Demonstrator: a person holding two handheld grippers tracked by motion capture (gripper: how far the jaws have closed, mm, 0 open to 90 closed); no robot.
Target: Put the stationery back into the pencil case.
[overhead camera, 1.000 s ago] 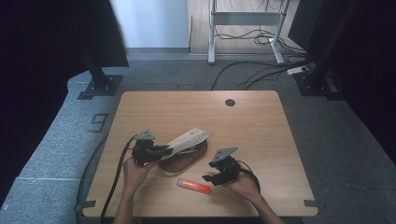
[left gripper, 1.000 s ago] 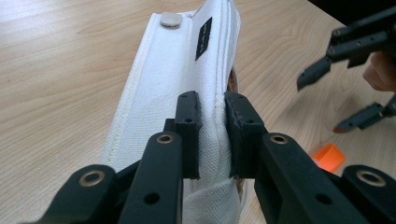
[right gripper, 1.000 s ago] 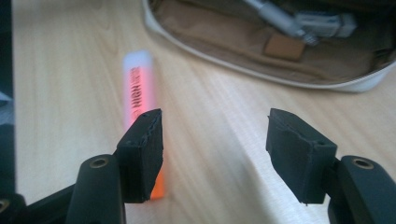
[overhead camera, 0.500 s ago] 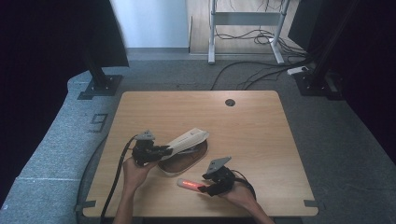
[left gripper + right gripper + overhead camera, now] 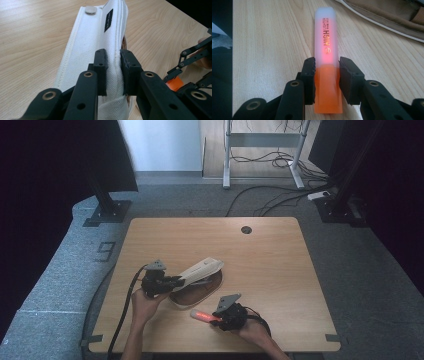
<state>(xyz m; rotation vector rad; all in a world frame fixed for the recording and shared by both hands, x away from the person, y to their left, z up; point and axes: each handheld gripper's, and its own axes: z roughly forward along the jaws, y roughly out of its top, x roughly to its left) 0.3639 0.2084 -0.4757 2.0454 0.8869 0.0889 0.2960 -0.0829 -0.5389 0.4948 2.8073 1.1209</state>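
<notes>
The left tool [image 5: 172, 281] pinches the white case [image 5: 200, 270] flap up, near the surface's front edge. The right tool [image 5: 216, 318] grips the highlighter [image 5: 201, 315] beside it. Keep the flap high; slide the highlighter in flat.

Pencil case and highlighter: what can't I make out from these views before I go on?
- Inside of the pencil case: high view, its raised white flap hides part of it, and it is too small.
- Highlighter rear end: right gripper view, cut off behind the right gripper jaws.
- Flap's near end: left gripper view, hidden by the left gripper jaws.
</notes>
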